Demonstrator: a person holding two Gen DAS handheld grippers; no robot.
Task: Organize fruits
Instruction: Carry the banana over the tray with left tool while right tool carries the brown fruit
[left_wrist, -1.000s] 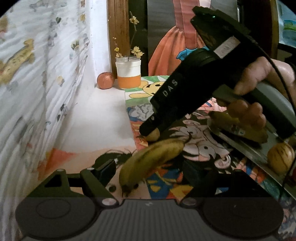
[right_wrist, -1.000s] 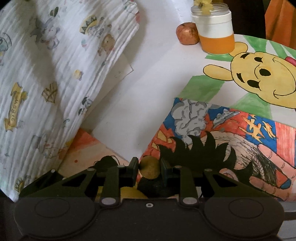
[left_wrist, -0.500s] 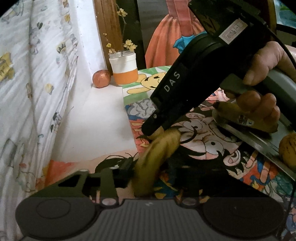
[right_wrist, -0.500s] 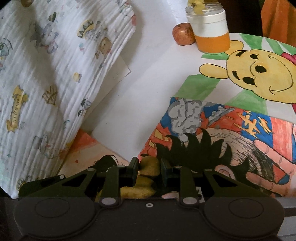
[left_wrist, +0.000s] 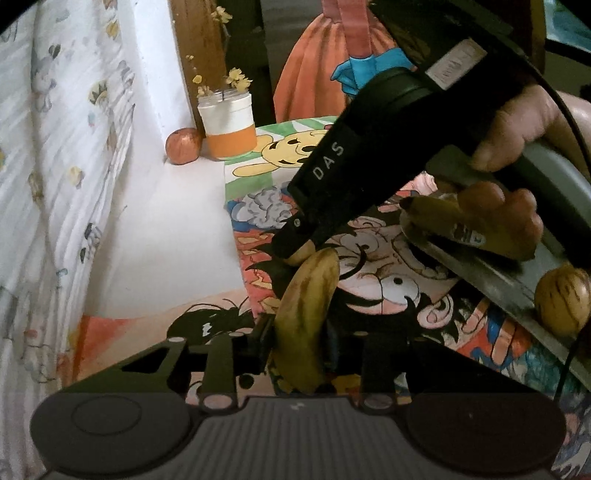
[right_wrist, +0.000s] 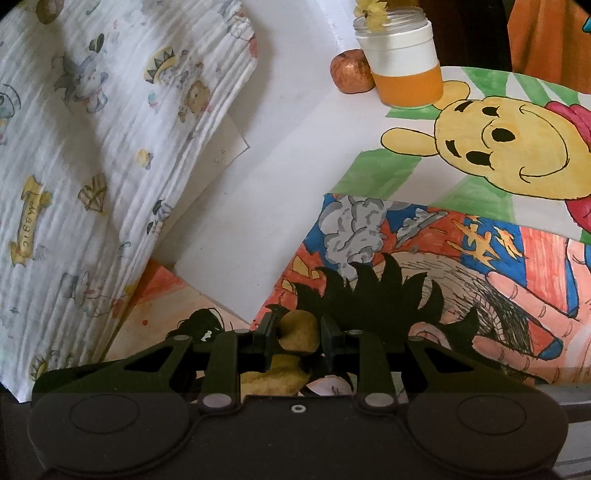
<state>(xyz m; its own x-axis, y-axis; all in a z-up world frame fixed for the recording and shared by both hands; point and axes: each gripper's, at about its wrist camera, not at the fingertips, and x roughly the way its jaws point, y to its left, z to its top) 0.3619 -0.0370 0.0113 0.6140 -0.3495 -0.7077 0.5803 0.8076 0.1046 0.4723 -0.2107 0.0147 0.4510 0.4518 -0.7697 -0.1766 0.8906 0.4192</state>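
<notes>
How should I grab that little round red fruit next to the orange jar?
Pinch the red fruit across its round middle, coming from the near side over the white tabletop. The jar crowds its right and the wall stands close behind, so the front looks most open.

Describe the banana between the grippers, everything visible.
The banana is yellow with brown streaks and bruising, so it looks ripe, unpeeled and whole. It is tilted steeply, nearly on end, above the cartoon drawing. The right gripper pinches its upper tip; that tip shows between the fingers in the right wrist view. Its lower body sits between the fingers of the left gripper, which look closed against it. The bottom end is hidden behind the gripper body.
</notes>
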